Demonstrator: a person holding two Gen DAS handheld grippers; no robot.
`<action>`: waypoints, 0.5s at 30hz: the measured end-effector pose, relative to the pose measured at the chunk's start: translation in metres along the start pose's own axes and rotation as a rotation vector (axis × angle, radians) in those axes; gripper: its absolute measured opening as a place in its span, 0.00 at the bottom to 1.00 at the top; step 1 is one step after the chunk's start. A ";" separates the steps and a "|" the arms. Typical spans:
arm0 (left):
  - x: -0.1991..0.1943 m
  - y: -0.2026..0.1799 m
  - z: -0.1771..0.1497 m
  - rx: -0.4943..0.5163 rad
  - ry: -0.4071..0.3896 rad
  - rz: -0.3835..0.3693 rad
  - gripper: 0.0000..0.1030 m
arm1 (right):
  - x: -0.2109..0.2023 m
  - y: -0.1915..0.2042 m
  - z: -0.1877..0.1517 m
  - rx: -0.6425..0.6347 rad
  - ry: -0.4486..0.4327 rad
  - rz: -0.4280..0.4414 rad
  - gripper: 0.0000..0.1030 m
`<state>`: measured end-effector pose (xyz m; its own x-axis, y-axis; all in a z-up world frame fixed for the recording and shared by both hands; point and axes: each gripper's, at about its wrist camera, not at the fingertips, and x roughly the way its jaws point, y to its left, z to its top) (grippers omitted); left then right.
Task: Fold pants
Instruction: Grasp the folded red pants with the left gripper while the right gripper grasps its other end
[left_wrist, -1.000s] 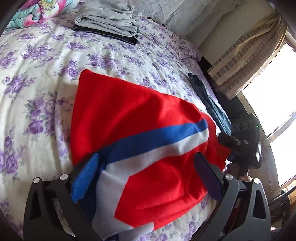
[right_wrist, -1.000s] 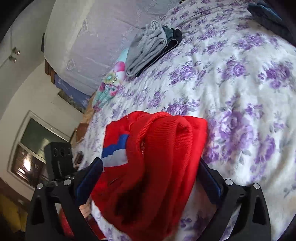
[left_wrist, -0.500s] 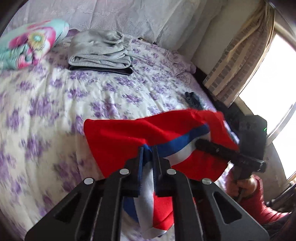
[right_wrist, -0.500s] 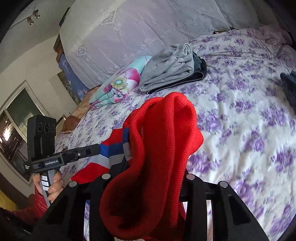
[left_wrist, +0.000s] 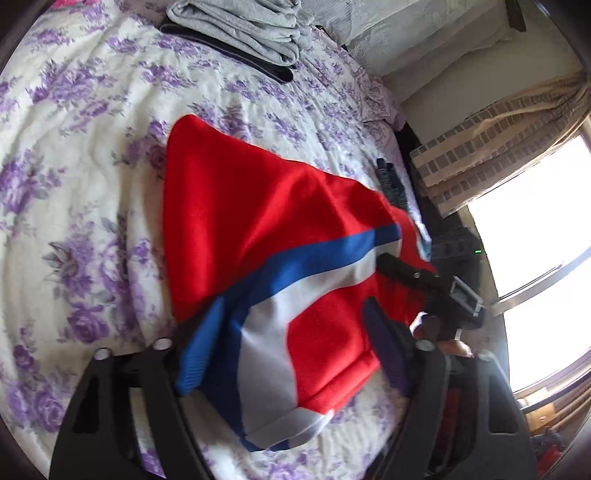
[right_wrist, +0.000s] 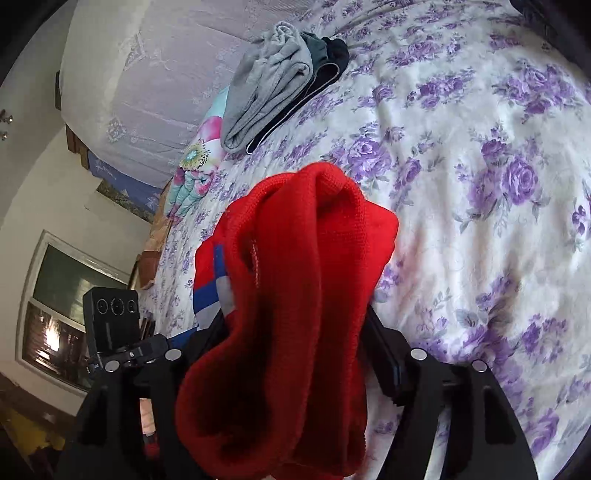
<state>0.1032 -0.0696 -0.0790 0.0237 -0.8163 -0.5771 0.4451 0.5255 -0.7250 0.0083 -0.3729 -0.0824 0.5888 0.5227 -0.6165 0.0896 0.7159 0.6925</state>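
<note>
Half a second ago our left claw (left_wrist: 288, 354) pinched the red pants (left_wrist: 258, 229); now it stands apart, the fold laid on the bed (left_wrist: 92, 184). Right claw (right_wrist: 295, 350) is parted too, cloth bunched between.

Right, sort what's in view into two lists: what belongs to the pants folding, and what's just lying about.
Belongs to the job:
- red pants with the blue and white stripe
- left gripper, open over the pants
- right gripper, open, red fabric bunched between its fingers
- floral bedspread, the work surface

Just lying about:
- folded grey clothes
- colourful pillow
- dark garment near the bed's edge
</note>
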 end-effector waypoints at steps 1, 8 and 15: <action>0.000 0.003 0.001 -0.026 0.005 -0.017 0.78 | -0.001 -0.001 0.000 0.005 0.012 0.004 0.69; -0.017 0.015 -0.005 -0.087 0.023 0.001 0.78 | -0.018 -0.008 -0.006 0.071 0.051 0.004 0.78; 0.014 -0.010 -0.005 0.059 0.045 0.119 0.82 | 0.023 0.015 -0.001 -0.013 0.041 0.044 0.51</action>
<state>0.0948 -0.0848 -0.0815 0.0398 -0.7366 -0.6751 0.4932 0.6021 -0.6279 0.0222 -0.3498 -0.0866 0.5585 0.5720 -0.6007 0.0540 0.6976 0.7144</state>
